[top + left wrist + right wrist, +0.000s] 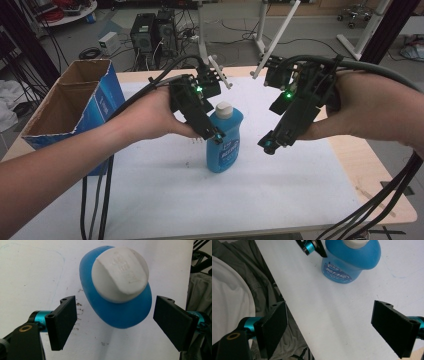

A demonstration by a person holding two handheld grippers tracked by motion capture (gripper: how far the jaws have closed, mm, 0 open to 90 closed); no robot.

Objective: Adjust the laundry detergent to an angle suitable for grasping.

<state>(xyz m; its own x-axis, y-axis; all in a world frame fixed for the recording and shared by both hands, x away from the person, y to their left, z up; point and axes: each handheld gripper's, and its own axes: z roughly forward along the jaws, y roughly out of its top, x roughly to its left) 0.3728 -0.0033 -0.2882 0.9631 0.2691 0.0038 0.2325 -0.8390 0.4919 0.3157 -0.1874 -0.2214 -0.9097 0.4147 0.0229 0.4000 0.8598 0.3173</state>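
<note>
While both grippers' fingers gape wide, blue bottle (224, 137) stands on white-covered table (280, 190); cables litter floor.

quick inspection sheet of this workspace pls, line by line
surface: wooden table under a white cover with small dark specks
job's things: blue bottle with white cap, upright, cap shut
clutter: open blue cardboard box at the table's left edge
grippers: left gripper open, jaws either side of the bottle top, not touching; right gripper open, holding nothing, apart from the bottle
cables: black cables trail from both grippers over the table edges
surroundings: computer towers, floor wiring, white stand legs behind the table
</note>
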